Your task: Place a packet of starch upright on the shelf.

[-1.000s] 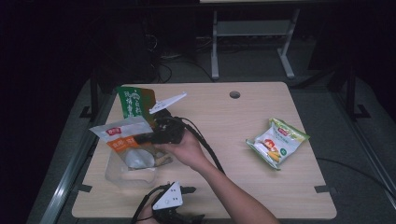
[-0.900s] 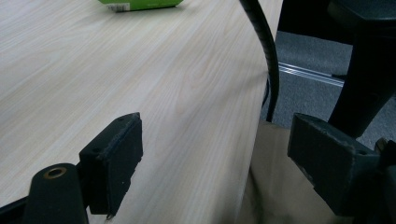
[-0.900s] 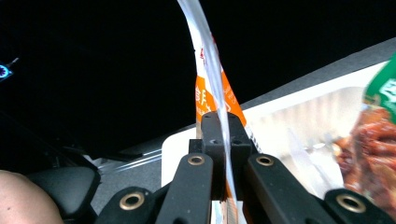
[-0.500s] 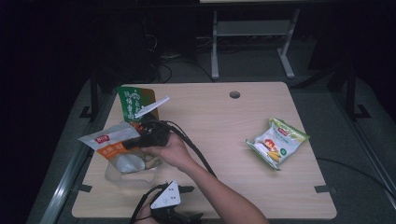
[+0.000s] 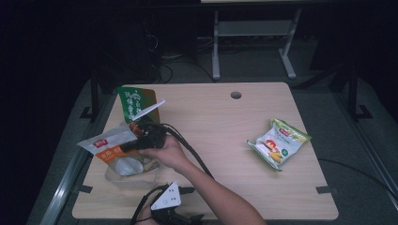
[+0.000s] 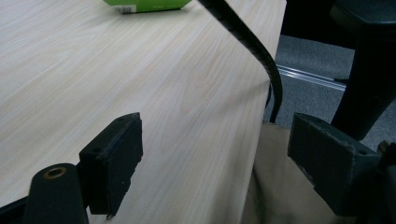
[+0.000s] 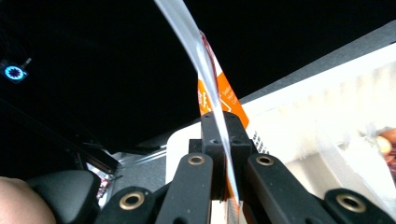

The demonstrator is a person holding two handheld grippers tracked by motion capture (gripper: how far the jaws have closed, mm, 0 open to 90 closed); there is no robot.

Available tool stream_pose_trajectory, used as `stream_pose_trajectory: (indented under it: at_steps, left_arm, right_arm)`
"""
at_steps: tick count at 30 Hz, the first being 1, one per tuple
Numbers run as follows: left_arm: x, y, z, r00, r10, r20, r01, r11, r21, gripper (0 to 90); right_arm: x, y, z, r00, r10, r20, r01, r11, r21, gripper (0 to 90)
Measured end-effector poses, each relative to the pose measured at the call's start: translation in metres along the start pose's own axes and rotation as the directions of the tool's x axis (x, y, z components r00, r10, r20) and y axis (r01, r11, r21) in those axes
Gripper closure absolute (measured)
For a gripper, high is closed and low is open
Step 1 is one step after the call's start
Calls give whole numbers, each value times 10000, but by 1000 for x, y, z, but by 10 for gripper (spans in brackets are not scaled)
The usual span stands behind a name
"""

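My right gripper (image 5: 129, 146) is at the table's left side, shut on the edge of a white and orange snack bag (image 5: 101, 145). The bag hangs tilted just above a clear plastic container (image 5: 123, 177). In the right gripper view the jaws pinch the thin bag edge (image 7: 219, 100), with the container's wall (image 7: 336, 121) at the right. My left gripper (image 5: 166, 206) rests at the table's front edge. Its jaws stand wide open over bare wood (image 6: 219, 172), with nothing between them.
A green pouch (image 5: 133, 101) stands upright behind the container. A green and white snack bag (image 5: 279, 143) lies at the right of the wooden table (image 5: 225, 126). The right gripper's cable (image 6: 254, 49) trails over the table edge. A round hole (image 5: 236, 95) is near the back.
My right hand has moved left and down, carrying the orange bag lower over the clear container. The left gripper has stayed in place.
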State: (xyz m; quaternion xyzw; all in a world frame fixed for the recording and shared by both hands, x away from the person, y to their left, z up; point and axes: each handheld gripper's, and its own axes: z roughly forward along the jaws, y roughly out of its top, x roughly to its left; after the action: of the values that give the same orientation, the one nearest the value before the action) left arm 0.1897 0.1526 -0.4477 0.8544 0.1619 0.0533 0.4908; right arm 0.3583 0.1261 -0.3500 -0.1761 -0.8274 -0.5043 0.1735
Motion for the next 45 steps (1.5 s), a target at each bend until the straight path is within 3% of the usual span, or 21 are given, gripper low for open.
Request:
stream_pose_trajectory:
  at_steps: [5,19,26,35,45]
  left_arm:
    - [2,0,-3,9997,216,-130,-215,9998,46,178]
    - [0,1,-4,9994,278,-185,-279,9996,-55,178]
    - [-1,1,-2,9996,257,-126,-258,9997,-49,178]
    - [-3,0,0,9998,202,-73,-202,9998,14,178]
    - [-2,1,0,9992,380,-79,-379,9992,84,178]
  right_arm:
    - [-5,-3,8,9989,389,-274,-388,9992,70,900]
    - [-5,-12,20,9986,411,-334,-402,9988,275,895]
    - [3,-10,13,9997,-113,234,103,9990,425,872]
    - [9,-11,7,9947,-711,741,645,9940,884,893]
    - [8,-14,1,9903,-808,1129,680,9913,1126,896]
